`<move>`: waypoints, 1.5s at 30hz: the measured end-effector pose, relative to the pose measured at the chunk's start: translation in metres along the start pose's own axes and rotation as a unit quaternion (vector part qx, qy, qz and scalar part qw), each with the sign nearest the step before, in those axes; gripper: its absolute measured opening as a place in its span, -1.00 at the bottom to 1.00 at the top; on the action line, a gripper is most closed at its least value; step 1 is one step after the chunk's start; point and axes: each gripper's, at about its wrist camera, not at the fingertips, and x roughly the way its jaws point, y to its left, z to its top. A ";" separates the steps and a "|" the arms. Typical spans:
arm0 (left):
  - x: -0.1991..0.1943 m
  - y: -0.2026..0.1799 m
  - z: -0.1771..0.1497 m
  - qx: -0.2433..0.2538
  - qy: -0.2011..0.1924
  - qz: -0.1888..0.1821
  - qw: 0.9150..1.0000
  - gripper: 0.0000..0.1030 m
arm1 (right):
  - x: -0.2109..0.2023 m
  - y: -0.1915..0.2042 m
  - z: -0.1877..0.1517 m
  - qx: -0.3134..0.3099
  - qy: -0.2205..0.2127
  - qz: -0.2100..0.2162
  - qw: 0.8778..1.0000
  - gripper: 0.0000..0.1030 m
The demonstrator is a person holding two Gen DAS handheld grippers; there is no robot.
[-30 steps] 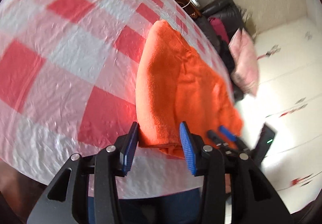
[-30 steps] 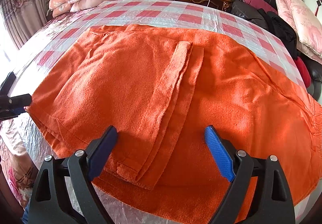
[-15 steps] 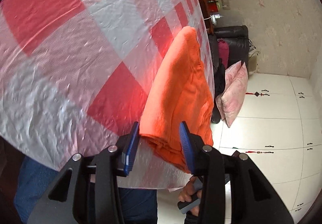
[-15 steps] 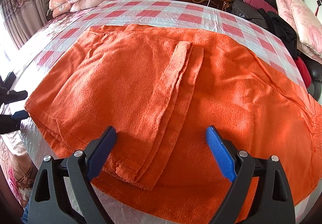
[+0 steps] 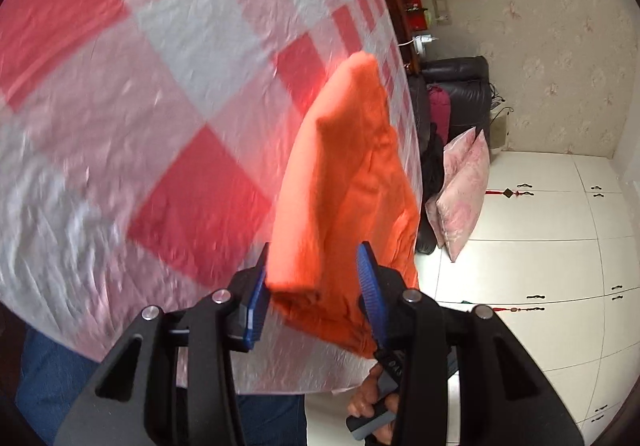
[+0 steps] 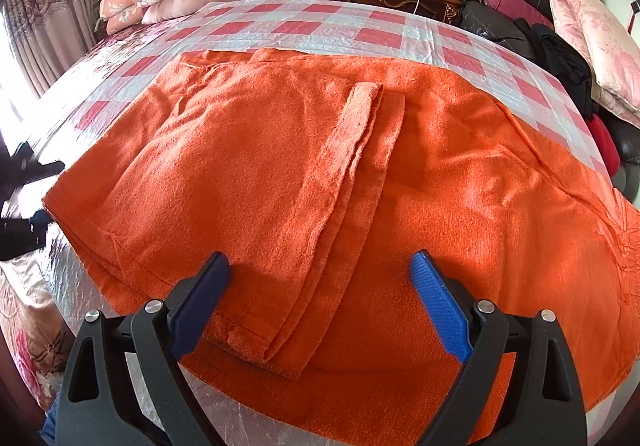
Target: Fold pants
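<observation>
Rolled over since a second ago, the left hand-held gripper [image 5: 312,286], with the corner of the orange pants [image 6: 320,181] now bunched between its pads, probably pinched, though blur hides the contact. Means a fold about to start. Right hand-held gripper [image 6: 320,302] parked, jaws apart over the near hem. Pants spread flat on the checked bed [image 6: 320,25]. No containers anywhere.

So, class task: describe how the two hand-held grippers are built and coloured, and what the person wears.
Both the left gripper and the right gripper have matte black plastic frames with triangular cut-outs, silver round rivets at the pivots, and ribbed blue pads on the two fingers. No cables show. Blue denim-like clothing appears below the left gripper.
</observation>
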 end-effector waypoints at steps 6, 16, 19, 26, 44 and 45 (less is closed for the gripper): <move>0.009 -0.014 0.003 0.037 -0.019 0.056 0.998 -0.69 | 0.000 0.000 0.001 0.000 0.004 0.000 1.000 0.73; 0.003 -0.030 0.002 0.093 -0.044 0.099 0.990 -0.83 | 0.001 0.000 0.004 0.006 0.013 -0.006 1.000 0.76; -0.001 -0.021 -0.001 0.090 -0.041 0.095 0.991 -0.83 | 0.001 0.000 0.008 0.014 0.029 -0.013 0.999 0.75; -0.004 -0.009 -0.002 0.085 -0.038 0.081 0.992 -0.83 | -0.011 0.019 0.060 0.016 0.000 -0.003 1.000 0.28; -0.019 -0.018 -0.023 0.153 -0.055 0.087 0.983 -0.83 | 0.075 0.148 0.185 -0.006 0.142 0.124 0.982 0.12; -0.021 -0.022 -0.026 0.172 -0.061 0.100 0.978 -0.83 | 0.070 0.154 0.185 -0.009 0.143 0.130 0.981 0.17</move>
